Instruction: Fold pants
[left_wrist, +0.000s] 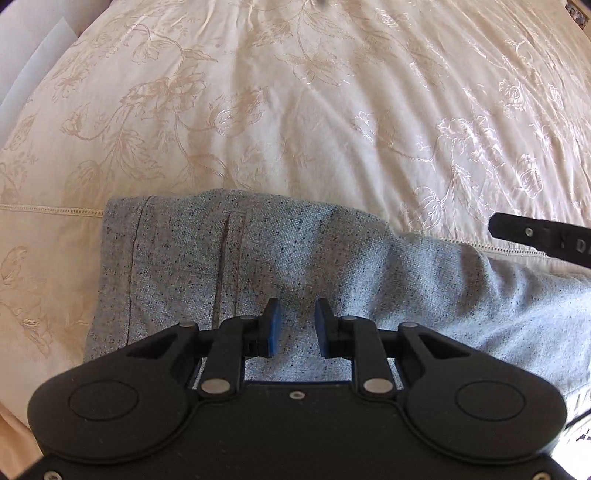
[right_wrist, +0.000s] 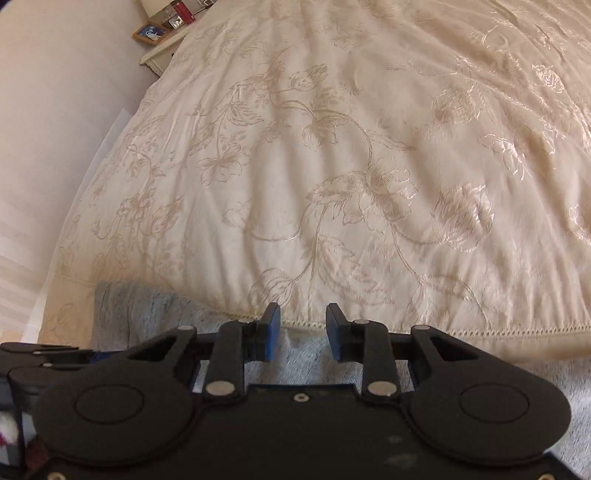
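The grey speckled pants lie folded on the cream bed cover, filling the lower half of the left wrist view. My left gripper is open and empty, its blue-padded fingers just above the grey cloth. My right gripper is open and empty, over the far edge of the pants, where they meet the cover's stitched hem. One finger of the right gripper shows at the right edge of the left wrist view.
The cream floral bed cover spreads far ahead in both views. A bedside table with a framed picture stands at the far left by a pale wall. The bed's left edge drops off beside the wall.
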